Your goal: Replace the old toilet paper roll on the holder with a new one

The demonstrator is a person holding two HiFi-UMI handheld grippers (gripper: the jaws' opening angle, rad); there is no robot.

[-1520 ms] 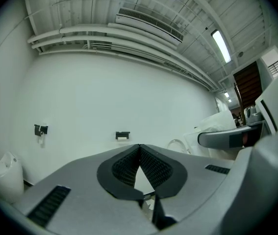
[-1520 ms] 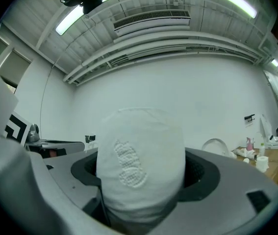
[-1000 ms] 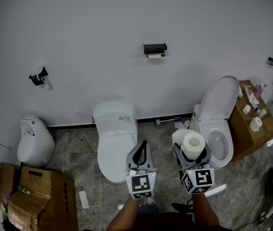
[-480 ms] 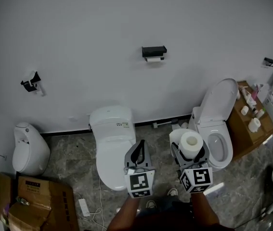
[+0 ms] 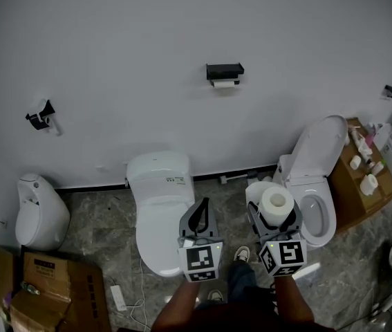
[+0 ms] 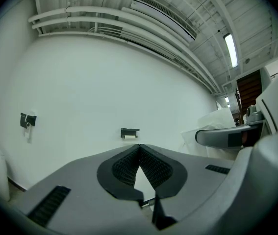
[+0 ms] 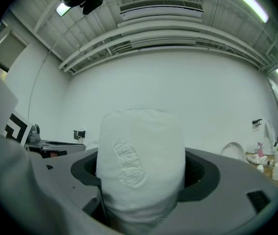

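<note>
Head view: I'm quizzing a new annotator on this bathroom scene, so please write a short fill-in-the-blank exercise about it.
The right tool grips a full toilet paper ____.
The left tool, jaws together, holds ____.
The black paper holder is fixed to the white ____.
Missing words: roll; nothing; wall.

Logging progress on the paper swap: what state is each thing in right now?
left tongs: shut, empty
right tongs: shut on the new roll
new roll: held upright
old roll: on the wall holder, not yet removed
middle toilet: lid down
right toilet: lid up
</note>
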